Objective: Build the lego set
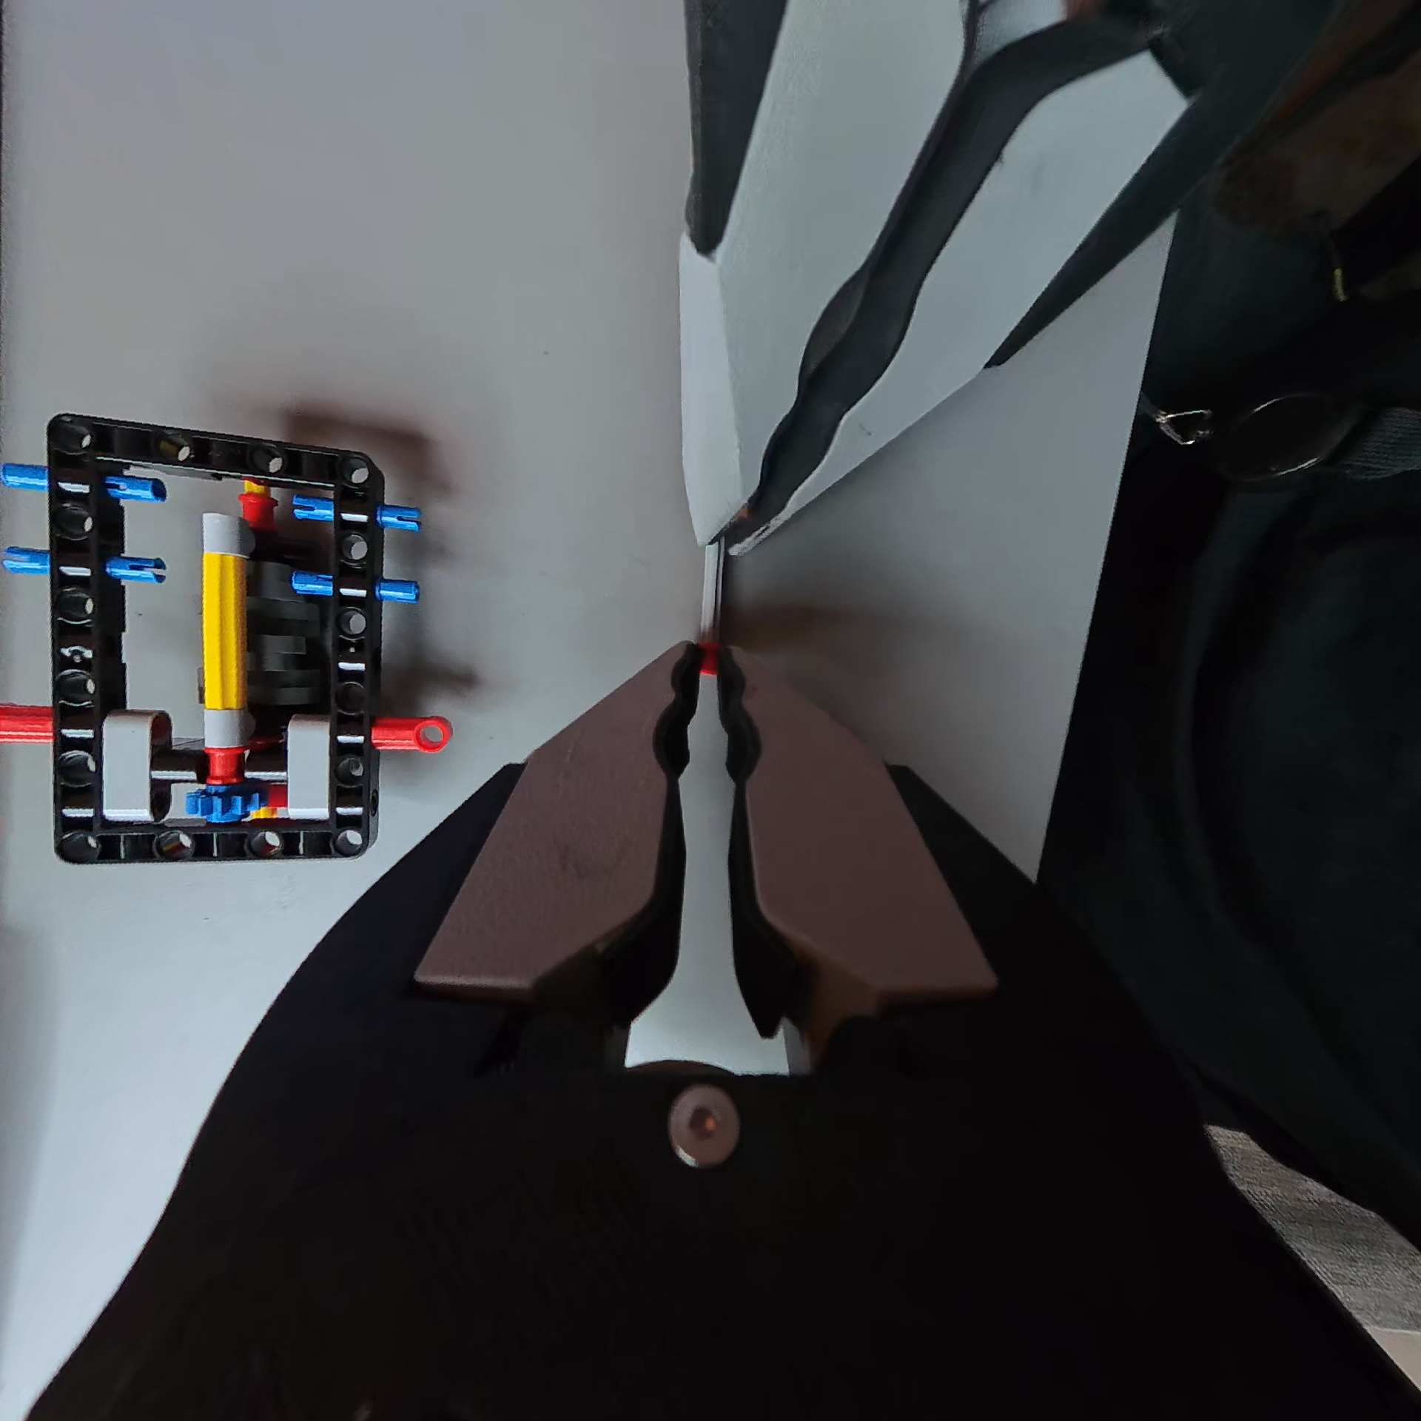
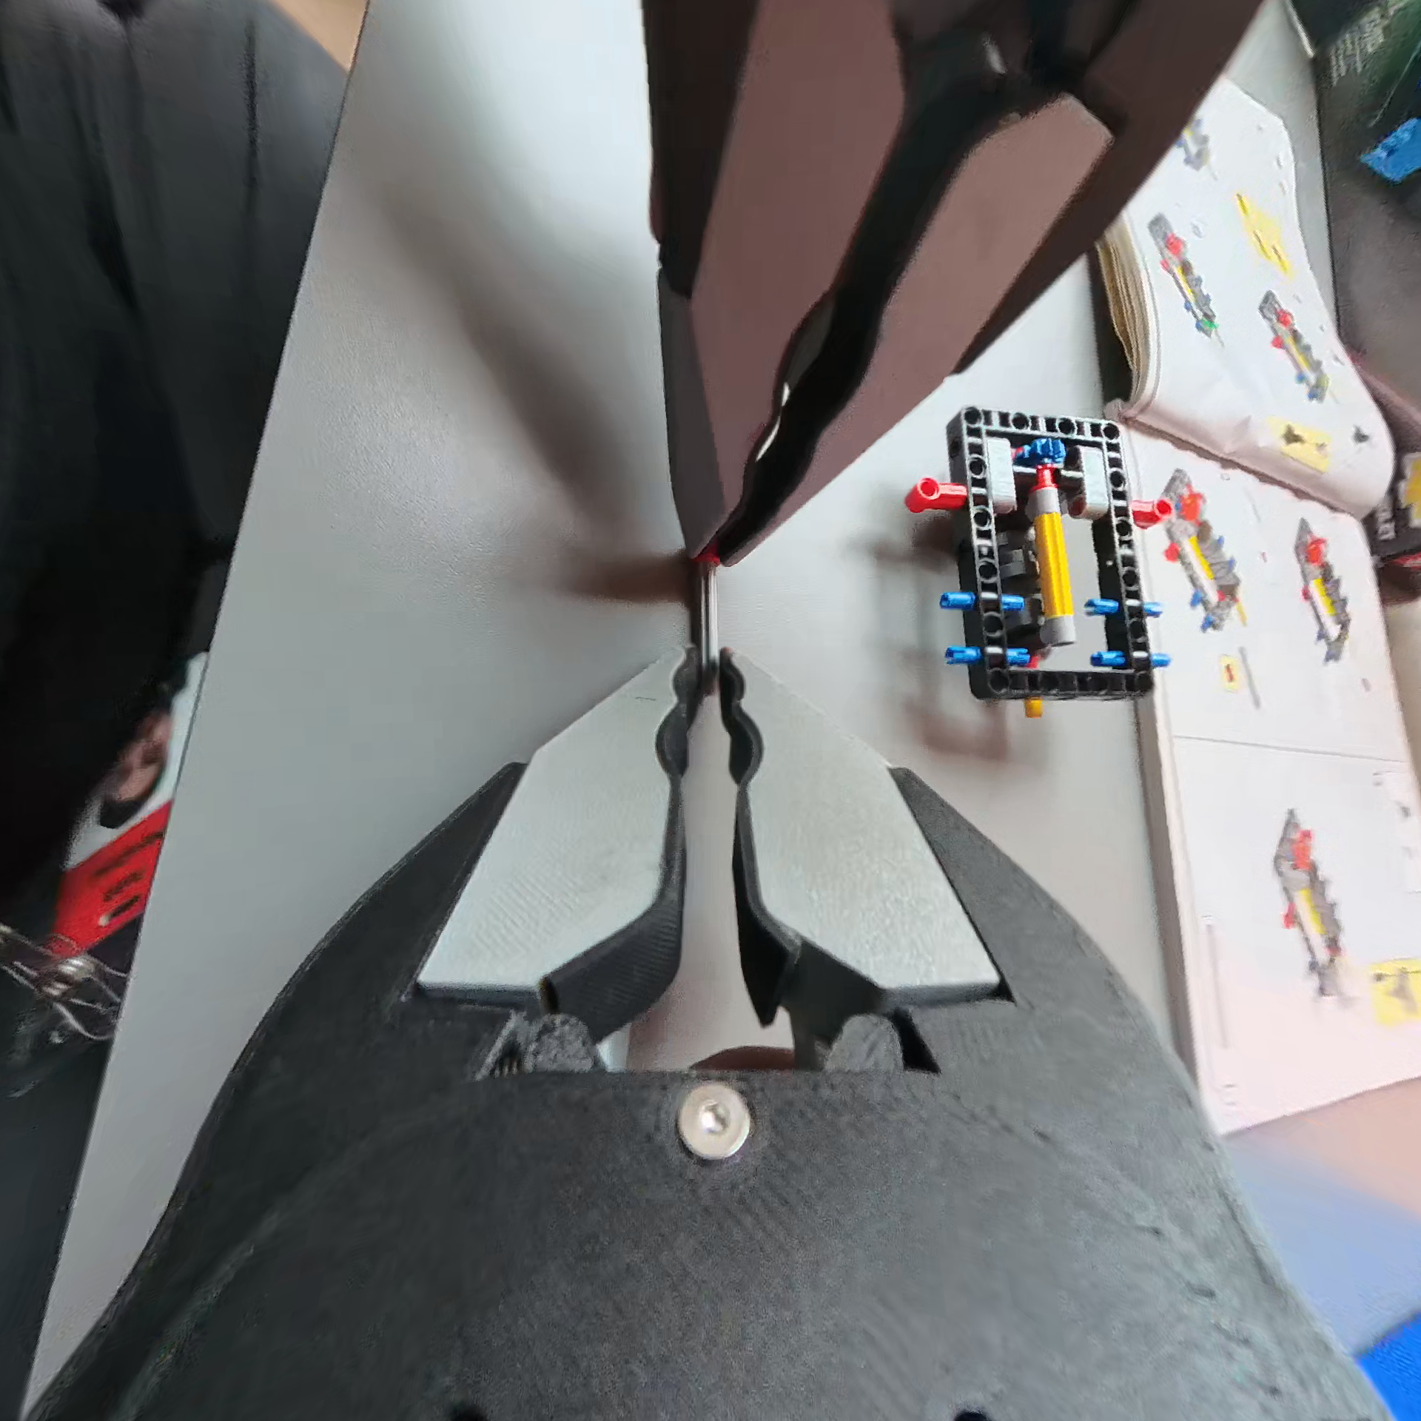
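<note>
Grippers meet tip to tip above the pale grey tabletop. The left gripper, with its brown-faced fingers and black wavy pads, is pinched together on a tiny red plastic piece right at its tips. Facing it, the right gripper, grey-faced with the same black pads, is clamped on the near end of a thin dark grey rod (an axle, by the look of it). The rod's far end touches the red piece, so the two parts sit in one line between the tools. Off to the side, well apart from the tips, the black rectangular lego frame lies flat on the table, carrying a yellow-and-grey cylinder, blue pins and a red cross axle. Just beyond the frame in the right wrist view, an open white instruction booklet lies on the table.
</note>
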Demonstrator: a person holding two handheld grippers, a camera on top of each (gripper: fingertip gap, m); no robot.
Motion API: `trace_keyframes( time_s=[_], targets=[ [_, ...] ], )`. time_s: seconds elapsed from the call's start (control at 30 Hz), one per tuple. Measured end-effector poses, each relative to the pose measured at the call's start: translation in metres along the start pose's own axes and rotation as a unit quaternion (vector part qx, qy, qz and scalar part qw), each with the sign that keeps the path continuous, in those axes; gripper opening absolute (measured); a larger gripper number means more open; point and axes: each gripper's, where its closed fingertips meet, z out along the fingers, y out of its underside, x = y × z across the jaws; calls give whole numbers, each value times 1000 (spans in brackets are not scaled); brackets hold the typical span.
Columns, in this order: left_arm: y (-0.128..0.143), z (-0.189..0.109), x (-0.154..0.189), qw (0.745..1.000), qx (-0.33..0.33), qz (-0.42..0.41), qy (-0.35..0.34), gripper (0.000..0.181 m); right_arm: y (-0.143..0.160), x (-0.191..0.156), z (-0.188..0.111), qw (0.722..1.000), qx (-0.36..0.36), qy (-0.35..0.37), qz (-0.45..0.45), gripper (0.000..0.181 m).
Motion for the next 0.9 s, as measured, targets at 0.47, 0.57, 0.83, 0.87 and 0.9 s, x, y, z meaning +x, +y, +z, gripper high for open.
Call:
trace_keyframes(
  time_s=[0.47,0.57,0.83,0.87,0.9],
  targets=[
    [0,0,0,1000,10,9,8,3,10,-6,-8,989,29,-91,116,1],
    [0,0,1,1000,11,12,13,3,9,-4,-7,988,30,-96,121,0],
    [-1,0,1,1000,23,7,17,3,9,-5,-8,987,34,-108,117,0],
    [-1,0,1,1000,23,9,17,3,9,-5,-8,987,33,-108,115,0],
    [0,0,1,1000,22,10,17,3,9,-5,-8,987,33,-107,114,0]
  ],
)
